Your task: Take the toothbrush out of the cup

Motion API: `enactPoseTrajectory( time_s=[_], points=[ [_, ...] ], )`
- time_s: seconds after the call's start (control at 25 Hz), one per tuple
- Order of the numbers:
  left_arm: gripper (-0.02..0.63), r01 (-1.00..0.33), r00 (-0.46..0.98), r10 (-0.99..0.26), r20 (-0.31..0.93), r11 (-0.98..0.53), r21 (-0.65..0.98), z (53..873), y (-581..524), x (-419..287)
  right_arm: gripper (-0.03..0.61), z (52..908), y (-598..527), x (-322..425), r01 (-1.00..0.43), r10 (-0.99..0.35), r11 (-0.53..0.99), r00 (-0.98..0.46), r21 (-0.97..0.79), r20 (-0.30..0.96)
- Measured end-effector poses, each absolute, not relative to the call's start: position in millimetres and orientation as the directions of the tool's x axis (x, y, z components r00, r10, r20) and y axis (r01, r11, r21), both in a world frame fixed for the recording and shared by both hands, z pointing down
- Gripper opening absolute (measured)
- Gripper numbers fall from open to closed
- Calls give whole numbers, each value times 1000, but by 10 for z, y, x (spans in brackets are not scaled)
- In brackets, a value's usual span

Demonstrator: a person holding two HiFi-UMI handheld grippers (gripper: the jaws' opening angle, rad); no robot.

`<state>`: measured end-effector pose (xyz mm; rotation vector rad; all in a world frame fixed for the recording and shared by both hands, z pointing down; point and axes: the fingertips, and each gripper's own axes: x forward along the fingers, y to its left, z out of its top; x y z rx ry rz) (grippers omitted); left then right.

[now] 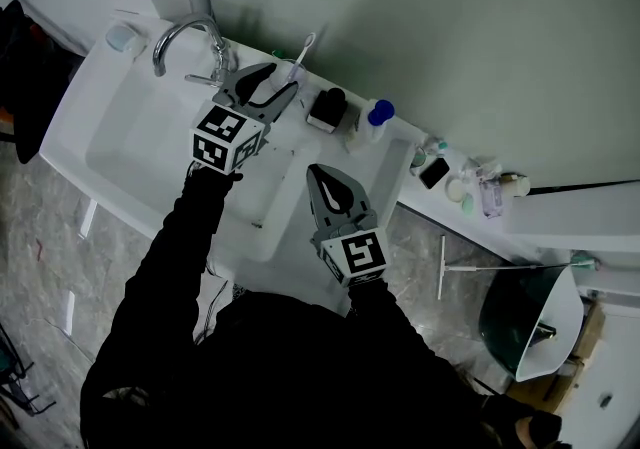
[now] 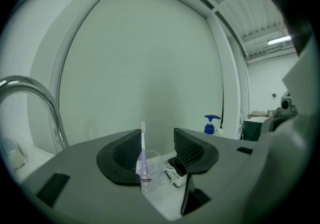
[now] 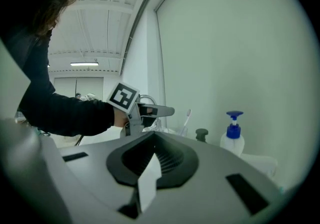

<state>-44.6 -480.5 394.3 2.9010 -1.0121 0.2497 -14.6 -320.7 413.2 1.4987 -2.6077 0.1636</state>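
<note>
Now the left gripper (image 2: 157, 140) has its jaws spread, and nothing is pinched between them. In the gap, close against its left jaw, the toothbrush (image 2: 143, 140) stands upright with its bristle head topmost and its handle down in the clear cup (image 2: 155, 168). Whether the handle is already inside the jaws or just ahead of their tips cannot be told; no pad appears to press on it. Beyond the cup to this gripper's right sits a blue-capped pump bottle (image 2: 212, 124), and off to its left the faucet (image 2: 45, 103) arches over the sink (image 1: 110, 107). The right gripper (image 3: 155, 140) hangs back nearer the person, jaws pressed together and empty, pointing toward the same ledge.

The step in hand looks like the approach to the grasp. Next the left gripper would need to centre the handle between its pads, close on it above the cup's rim, then lift straight up so the cup does not tip.
</note>
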Motion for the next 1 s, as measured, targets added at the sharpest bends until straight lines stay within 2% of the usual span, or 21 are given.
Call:
enactPoseTrajectory(
  time_s=[0.12,0.24,0.6,1.0],
  points=[
    [238,-606,778,-586,225,-795,26,4060,-5023,-379,5,4207,-3213,-200,-854,-835,520,-515,-30,191],
    [262,-586,777,-558,293,-811,9,4163,-5208,-297,5,4266,-3212,-245,-845,-823,534,-529,-38,206],
    [264,-557,745,-515,425,-830,-29,4392,-5623,-73,5,4414,-3293,-272,-843,-813,535,-532,-58,237],
    [259,-584,727,-517,452,-812,10,4626,-5784,26,5,4508,-3397,-172,-861,-826,505,-503,-63,255]
  ],
)
